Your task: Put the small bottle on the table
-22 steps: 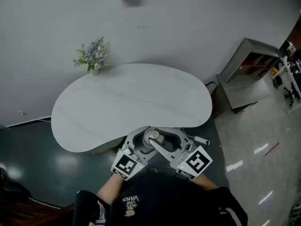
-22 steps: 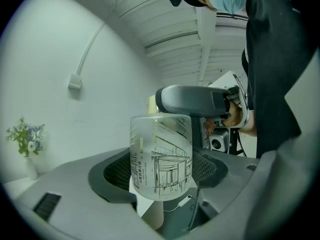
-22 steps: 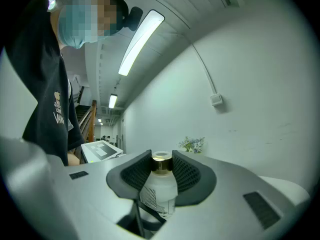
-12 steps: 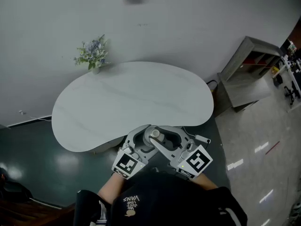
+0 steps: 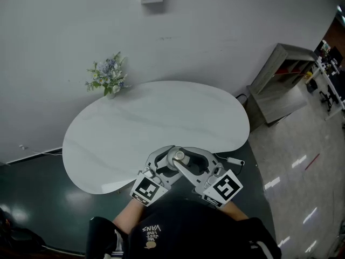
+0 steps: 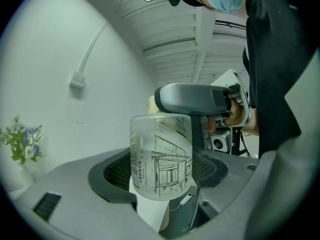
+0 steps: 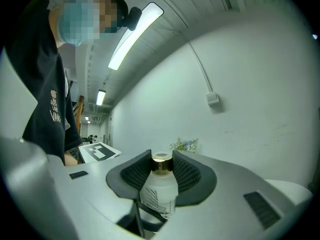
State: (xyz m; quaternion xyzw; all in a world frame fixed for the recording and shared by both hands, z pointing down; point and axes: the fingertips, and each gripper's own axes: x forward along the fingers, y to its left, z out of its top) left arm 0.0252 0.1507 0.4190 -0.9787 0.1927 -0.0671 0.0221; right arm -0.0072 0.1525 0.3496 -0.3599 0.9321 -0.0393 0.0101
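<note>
The small bottle point(image 6: 161, 156) is up in the air, right by the near edge of the white table point(image 5: 140, 117). It is not standing on the table. It is upright and cloudy white. It has a drawing of a house on it and a gold ring point(image 7: 161, 165) round its neck.

Both tongs hold it. The left tongs point(image 6: 161, 169) are wide, with one pad touching each side of the fat part of the bottle. The right tongs point(image 7: 162, 166) are narrow and pinch the neck at the gold ring, higher up than the left ones. The two tongs meet at the bottle, close in front of the person in the black shirt point(image 5: 194, 231).

A little bunch of flowers point(image 5: 108, 73) stands at the far edge of the table, by the wall point(image 5: 226, 31). The floor point(image 5: 32, 193) beside the table is dark.
</note>
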